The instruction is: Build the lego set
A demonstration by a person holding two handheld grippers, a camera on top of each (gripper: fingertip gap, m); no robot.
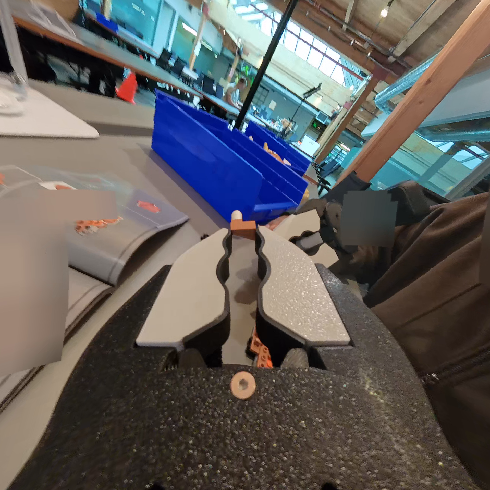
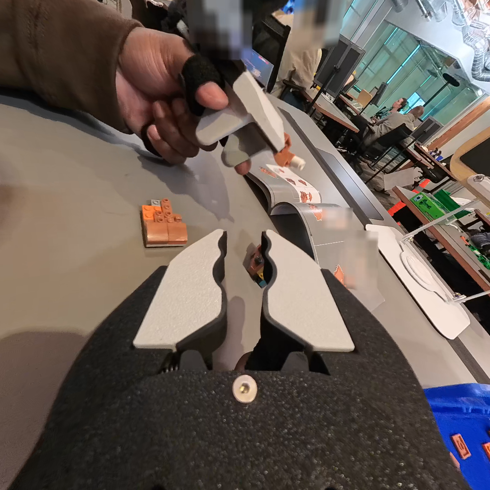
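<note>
My left gripper is shut on a small brown brick with a white peg on it, held up above the grey table. The same gripper and brick show in the right wrist view, held by a hand. My right gripper is open and low over the table; a small brown lego piece lies under the gap, close to the right finger. An orange and brown lego assembly sits on the table to its left.
An open instruction booklet lies beyond the right gripper, and it also shows in the left wrist view. Blue bins stand ahead of the left gripper. A white board with a clear stand lies at the right. A blue bin is at the lower right. Tip to tip, the grippers are about 7 cm apart. The small brown lego piece sits 6 cm or so from the ends of my right fingers.
</note>
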